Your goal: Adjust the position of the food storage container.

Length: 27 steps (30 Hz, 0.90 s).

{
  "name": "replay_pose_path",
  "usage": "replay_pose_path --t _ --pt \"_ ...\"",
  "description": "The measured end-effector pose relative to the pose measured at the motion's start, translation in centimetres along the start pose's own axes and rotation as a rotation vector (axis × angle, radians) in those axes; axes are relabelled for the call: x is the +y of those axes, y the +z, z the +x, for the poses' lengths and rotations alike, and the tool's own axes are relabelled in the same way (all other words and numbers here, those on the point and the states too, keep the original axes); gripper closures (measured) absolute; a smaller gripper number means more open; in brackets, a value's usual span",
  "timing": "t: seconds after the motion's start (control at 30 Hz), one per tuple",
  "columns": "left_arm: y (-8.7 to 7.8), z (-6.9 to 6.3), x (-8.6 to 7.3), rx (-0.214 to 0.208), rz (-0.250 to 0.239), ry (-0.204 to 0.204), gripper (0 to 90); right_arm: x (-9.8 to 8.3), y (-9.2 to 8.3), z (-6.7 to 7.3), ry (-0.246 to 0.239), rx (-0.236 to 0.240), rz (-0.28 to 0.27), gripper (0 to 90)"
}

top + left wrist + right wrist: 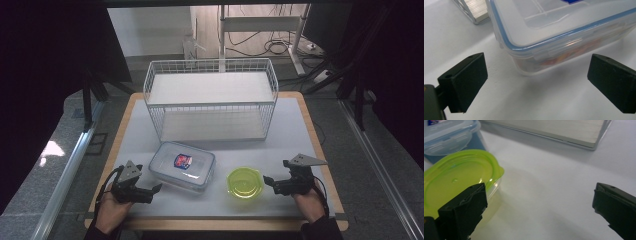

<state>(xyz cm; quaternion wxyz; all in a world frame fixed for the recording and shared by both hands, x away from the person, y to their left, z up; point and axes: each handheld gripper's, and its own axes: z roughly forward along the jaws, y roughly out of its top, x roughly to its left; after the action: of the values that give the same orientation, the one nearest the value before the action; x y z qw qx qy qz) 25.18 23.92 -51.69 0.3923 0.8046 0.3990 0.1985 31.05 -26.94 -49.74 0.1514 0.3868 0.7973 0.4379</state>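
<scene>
I have the left hand-held gripper point(156, 188) low over the near left part of the surface point(285, 130), jaws spread wide with nothing between them. It points at the clear rectangular food container point(182, 166), which lies flat just beyond its tips and does not touch them. In the left gripper view that container point(564, 30) sits ahead of the two black jaws, its near rounded corner roughly between them but farther out; I can see its blue sealing rim, a clip-lock lid and something orange-red inside that I cannot identify. A blue and red label sits on the lid in the high view.

My right hand-held gripper point(267, 180) rests near the front right of the surface, its jaws also standing wide apart and holding nothing. It points left toward the small round tub with the yellow-green lid point(245, 182), which sits just beside the tips. In the right gripper view the tub point(459, 180) lies behind one jaw; whether that jaw touches it I cannot tell.

The tub and the rectangular container stand close together, side by side, not touching. Behind them, at the far half of the surface, stands a white wire rack point(210, 97) with two shelves.
</scene>
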Motion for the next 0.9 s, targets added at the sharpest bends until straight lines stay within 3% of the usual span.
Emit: replay_pose_path --t 0.13,0.3,0.53,0.7,0.9 --pt "-0.01 0.04 -0.09 0.001 -0.007 0.005 3.8 -0.02 0.08 -0.16 0.019 -0.021 -0.016 0.0" --pt "-0.11 0.37 -0.15 -0.025 -0.034 -0.023 4.0 -0.04 0.23 -0.34 0.024 -0.033 -0.003 0.0" --pt "0.12 0.27 -0.21 -0.030 -0.035 0.004 2.9 0.02 0.35 -0.24 0.022 -0.039 0.001 0.0" --pt "0.19 0.42 -0.29 -0.038 -0.033 0.001 2.7 0.09 0.40 -0.20 0.025 -0.059 0.004 0.0" --pt "0.28 0.46 -0.35 -0.044 -0.026 -0.002 2.4 0.30 0.40 -0.09 0.018 -0.037 0.025 0.0"
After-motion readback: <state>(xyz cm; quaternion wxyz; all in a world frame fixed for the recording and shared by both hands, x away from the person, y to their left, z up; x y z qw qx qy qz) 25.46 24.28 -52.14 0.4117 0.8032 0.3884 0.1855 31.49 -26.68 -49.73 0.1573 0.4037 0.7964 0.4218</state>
